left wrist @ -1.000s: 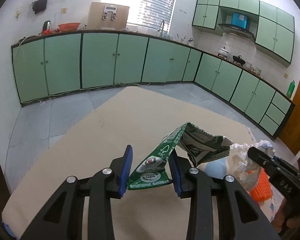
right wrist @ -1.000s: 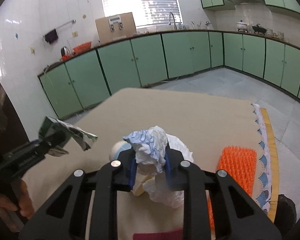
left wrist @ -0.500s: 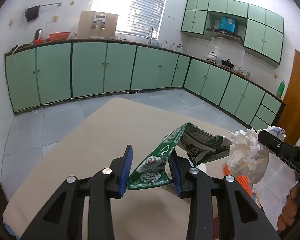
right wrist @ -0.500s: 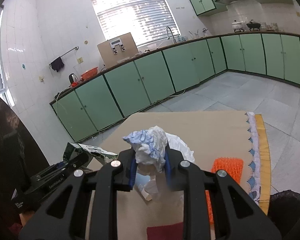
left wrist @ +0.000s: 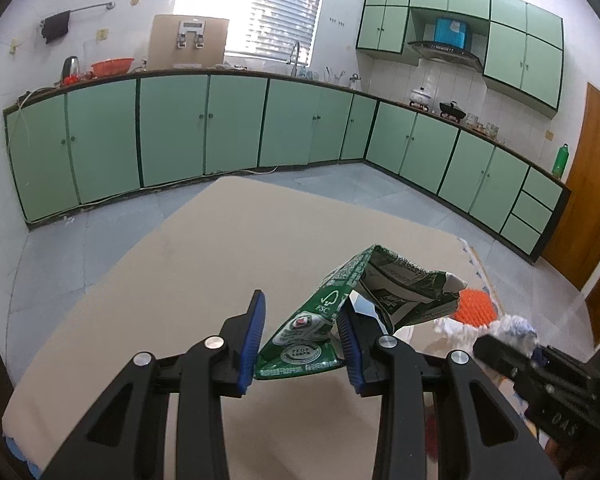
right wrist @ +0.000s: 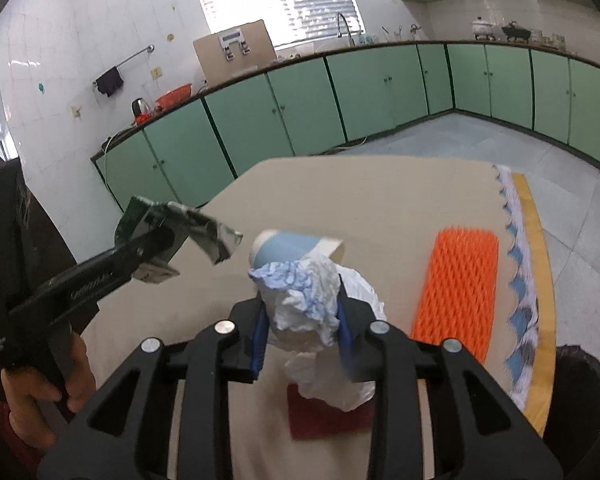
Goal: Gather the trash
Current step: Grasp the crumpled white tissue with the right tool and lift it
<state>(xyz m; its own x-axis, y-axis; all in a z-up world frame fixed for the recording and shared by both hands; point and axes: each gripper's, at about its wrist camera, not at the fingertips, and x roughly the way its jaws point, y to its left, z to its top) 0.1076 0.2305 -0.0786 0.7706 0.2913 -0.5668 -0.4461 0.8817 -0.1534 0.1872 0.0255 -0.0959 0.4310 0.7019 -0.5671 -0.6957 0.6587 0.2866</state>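
Observation:
My left gripper (left wrist: 302, 344) is shut on a crushed green carton (left wrist: 364, 300), which sticks up and to the right above the beige table (left wrist: 228, 248). In the right wrist view the same carton (right wrist: 204, 228) hangs at the left in that gripper (right wrist: 156, 248). My right gripper (right wrist: 302, 344) has a crumpled white and blue tissue wad (right wrist: 304, 296) between its pads. Its jaws are opening, and the wad still fills the gap and touches both pads. The wad also shows at the lower right of the left wrist view, in the right gripper (left wrist: 512, 344).
A blue and white paper cup (right wrist: 296, 246) lies on its side just beyond the wad. An orange foam net (right wrist: 456, 288) lies at the right and a dark red pad (right wrist: 328, 416) under the gripper. A black bin (right wrist: 576, 384) sits past the table's right edge. A hand (right wrist: 32, 400) holds the left gripper.
The right gripper's jaws have spread a little around the wad and it has sunk lower over the table. The left gripper keeps its grip on the carton.

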